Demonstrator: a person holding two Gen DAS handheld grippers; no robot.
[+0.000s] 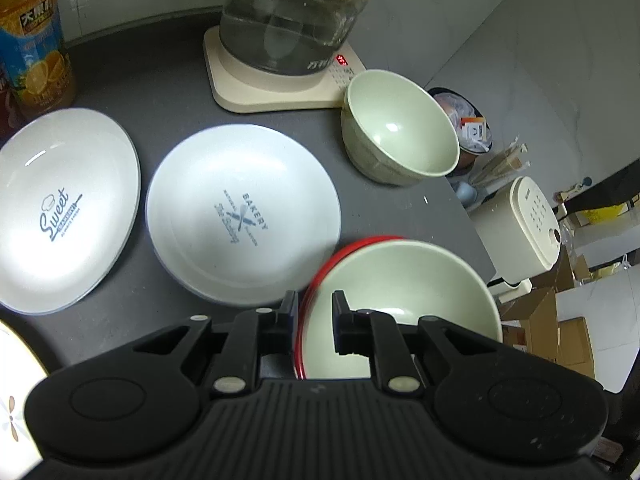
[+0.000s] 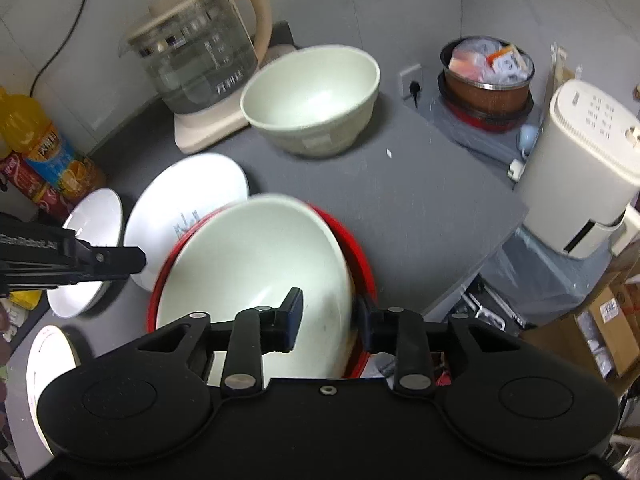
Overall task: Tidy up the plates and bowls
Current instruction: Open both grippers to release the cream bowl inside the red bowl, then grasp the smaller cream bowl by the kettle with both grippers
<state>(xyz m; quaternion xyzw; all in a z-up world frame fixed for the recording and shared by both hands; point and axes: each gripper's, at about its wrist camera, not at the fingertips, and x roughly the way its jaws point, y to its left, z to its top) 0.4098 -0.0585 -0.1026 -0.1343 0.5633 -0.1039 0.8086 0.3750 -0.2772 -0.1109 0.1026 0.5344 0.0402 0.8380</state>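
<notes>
Green bowl (image 2: 256, 276) in red bowl (image 2: 362, 256) | rims between both hand-held grippers' jaws, clamped

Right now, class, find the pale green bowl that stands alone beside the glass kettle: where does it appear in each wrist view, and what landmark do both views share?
Left wrist view: the lone pale green bowl sits upper right of centre, right of the kettle's cream base.
Right wrist view: the same bowl sits upper centre, right of the kettle.
Shared landmark: the glass kettle with a cream base, directly beside the bowl in both.
</notes>
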